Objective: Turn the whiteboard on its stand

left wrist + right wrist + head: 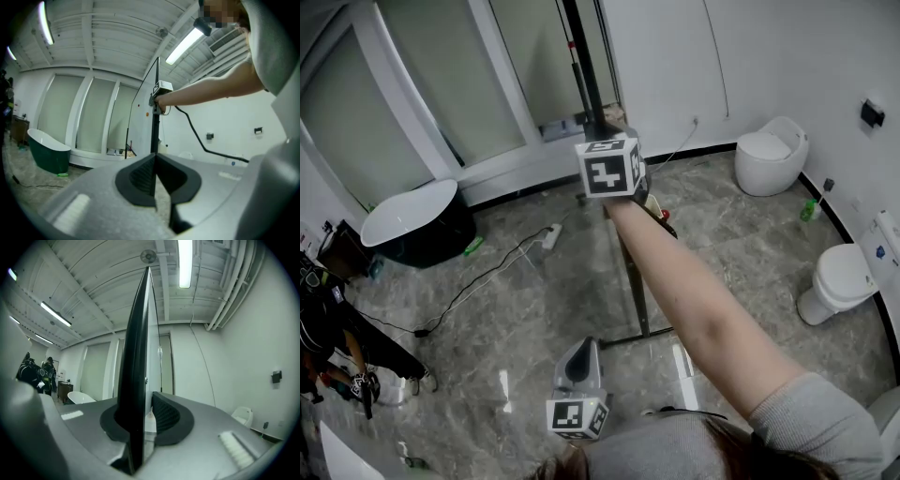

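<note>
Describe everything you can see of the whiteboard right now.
The whiteboard stands upright and shows edge-on in all views: a tall, thin panel with a black frame edge and a white face. It is carried on a dark metal stand, whose foot rests on the grey marble floor. The right gripper is shut on its side edge, one pad against each face. Nothing else is seen touching it.

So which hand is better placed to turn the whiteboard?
Right: the right gripper has its jaws clamped on the whiteboard edge. The left gripper is far from the board, jaws together, empty.
</note>
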A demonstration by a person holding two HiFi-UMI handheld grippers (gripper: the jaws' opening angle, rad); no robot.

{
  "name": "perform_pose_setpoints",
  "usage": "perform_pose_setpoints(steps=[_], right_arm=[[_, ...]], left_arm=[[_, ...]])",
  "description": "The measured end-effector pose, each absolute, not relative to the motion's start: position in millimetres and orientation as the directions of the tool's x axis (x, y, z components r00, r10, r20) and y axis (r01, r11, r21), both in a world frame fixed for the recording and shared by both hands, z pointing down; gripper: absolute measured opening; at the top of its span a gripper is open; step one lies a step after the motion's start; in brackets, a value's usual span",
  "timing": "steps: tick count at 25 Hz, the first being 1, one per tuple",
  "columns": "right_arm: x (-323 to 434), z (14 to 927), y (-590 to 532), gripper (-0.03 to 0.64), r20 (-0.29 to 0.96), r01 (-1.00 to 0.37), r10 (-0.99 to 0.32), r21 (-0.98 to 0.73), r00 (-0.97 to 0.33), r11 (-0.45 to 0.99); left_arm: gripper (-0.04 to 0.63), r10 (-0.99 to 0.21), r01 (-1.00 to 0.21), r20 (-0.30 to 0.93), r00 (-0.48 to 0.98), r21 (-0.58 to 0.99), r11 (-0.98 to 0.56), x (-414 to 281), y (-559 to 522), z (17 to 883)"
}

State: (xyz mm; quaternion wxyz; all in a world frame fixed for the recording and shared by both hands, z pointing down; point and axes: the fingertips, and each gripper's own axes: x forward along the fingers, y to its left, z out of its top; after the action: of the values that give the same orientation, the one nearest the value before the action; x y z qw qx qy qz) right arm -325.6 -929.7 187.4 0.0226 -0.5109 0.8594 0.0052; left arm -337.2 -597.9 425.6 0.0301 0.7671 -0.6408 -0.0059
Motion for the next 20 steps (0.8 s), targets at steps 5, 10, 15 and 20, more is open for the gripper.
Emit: perform_pose_setpoints(steps=[5,10,15,20], right_arm=[[-323,187,-922,0.044,-0.044,-0.88,-0.879,-0.013,-0.474,0.475],[-320,187,-912,0.044,-0.045,-0.879,-0.879,-0.014,-0.475,0.476],[-315,186,-899,0.048,-0.044,-0.878,-0.877,-0.017,-0.478,0.479],[-310,183,-886,0.06,-0.055,-0.865,-0.865,-0.031,-0.499,0.501]], left_arm=[[0.002,-0.983,-0.981,0.018,0.183,0.067,-0.181,-331,-597,423],[0.002,-0.983,-0.98,0.019,0.185,0.083,-0.183,-324,-592,425],[0.002,-0.984,-0.98,0.026,0.177,0.094,-0.174,-318,-583,427],[0.002,-0.983,-0.98,0.051,0.179,0.097,-0.173,-299,-573,435]])
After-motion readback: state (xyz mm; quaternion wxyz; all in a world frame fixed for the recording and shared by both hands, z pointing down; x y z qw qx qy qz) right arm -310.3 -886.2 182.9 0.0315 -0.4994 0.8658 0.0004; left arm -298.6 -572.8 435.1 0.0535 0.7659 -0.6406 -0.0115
